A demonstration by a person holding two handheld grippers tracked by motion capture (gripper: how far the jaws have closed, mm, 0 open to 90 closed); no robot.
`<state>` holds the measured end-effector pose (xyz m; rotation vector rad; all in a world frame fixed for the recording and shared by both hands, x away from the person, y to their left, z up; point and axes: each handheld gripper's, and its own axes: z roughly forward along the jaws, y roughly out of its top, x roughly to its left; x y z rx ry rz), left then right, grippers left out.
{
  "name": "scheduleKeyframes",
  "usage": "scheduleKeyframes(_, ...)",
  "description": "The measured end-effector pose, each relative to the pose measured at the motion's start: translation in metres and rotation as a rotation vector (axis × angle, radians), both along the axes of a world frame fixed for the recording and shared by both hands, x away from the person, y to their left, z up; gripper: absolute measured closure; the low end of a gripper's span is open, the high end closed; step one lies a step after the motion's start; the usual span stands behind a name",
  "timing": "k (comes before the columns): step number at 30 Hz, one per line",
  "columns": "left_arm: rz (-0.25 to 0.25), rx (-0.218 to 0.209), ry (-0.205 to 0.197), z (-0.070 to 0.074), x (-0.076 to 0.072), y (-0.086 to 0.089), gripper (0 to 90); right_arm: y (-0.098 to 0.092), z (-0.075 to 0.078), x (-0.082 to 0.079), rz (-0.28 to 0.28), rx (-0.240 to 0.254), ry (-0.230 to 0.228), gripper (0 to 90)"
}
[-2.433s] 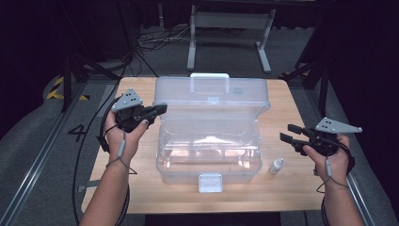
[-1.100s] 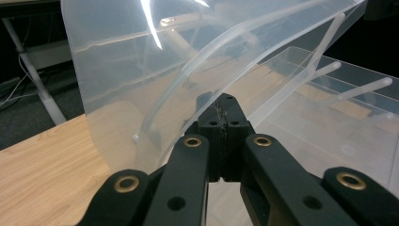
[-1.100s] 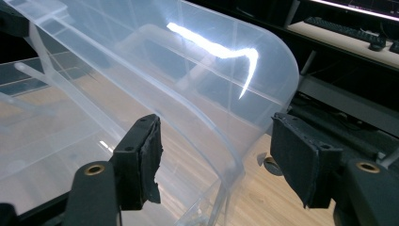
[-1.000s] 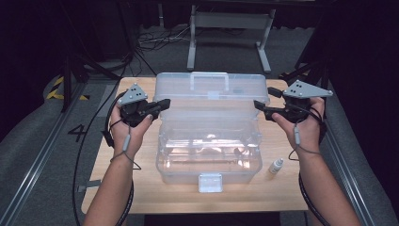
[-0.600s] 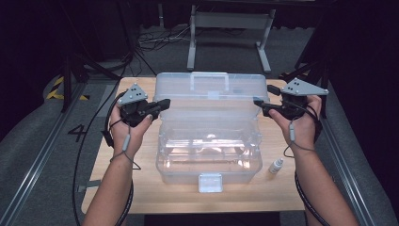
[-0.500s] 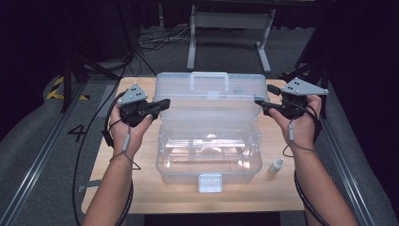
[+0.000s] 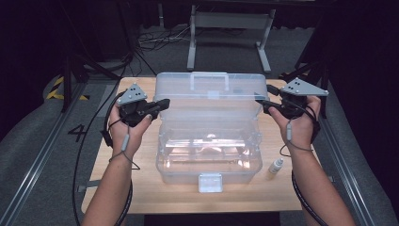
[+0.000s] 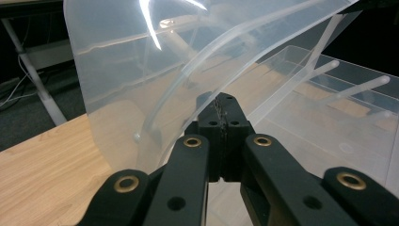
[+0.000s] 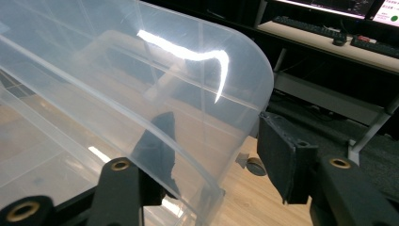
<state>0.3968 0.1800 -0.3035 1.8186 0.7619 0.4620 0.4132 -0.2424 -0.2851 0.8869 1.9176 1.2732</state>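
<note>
A clear plastic storage box (image 7: 209, 157) stands open on the wooden table (image 7: 141, 188), its lid (image 7: 211, 99) raised upright at the back. My left gripper (image 7: 162, 102) is at the lid's left edge, its pads pressed together (image 8: 221, 101) on the thin rim of the lid (image 8: 131, 70). My right gripper (image 7: 263, 106) straddles the lid's right edge. In the right gripper view one jaw shows through the lid (image 9: 141, 70) and the other pad (image 9: 280, 150) stands clear of it. The right gripper (image 9: 219, 146) has just been closing with the rim between its jaws.
A small white dropper bottle (image 7: 275, 167) stands on the table right of the box's front corner. The box's white latch (image 7: 210, 182) faces the near edge. Some small items lie inside the box. Cables trail from both hands off the table.
The right hand rose from the table's right side to the lid's right edge, and its jaws have narrowed around that edge. The left hand has stayed at the lid's left edge.
</note>
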Motion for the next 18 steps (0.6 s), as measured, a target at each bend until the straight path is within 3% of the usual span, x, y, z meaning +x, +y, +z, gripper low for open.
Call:
scheduleKeyframes(10, 0.005, 0.002, 0.0, 0.002, -0.003, 0.005, 89.1, 0.001, 0.001, -0.003, -0.035, -0.012, -0.03, 56.9)
scheduleKeyframes(18, 0.012, 0.018, 0.0, 0.002, -0.012, 0.014, 89.1, 0.002, 0.002, -0.002, -0.054, -0.028, -0.02, 60.1)
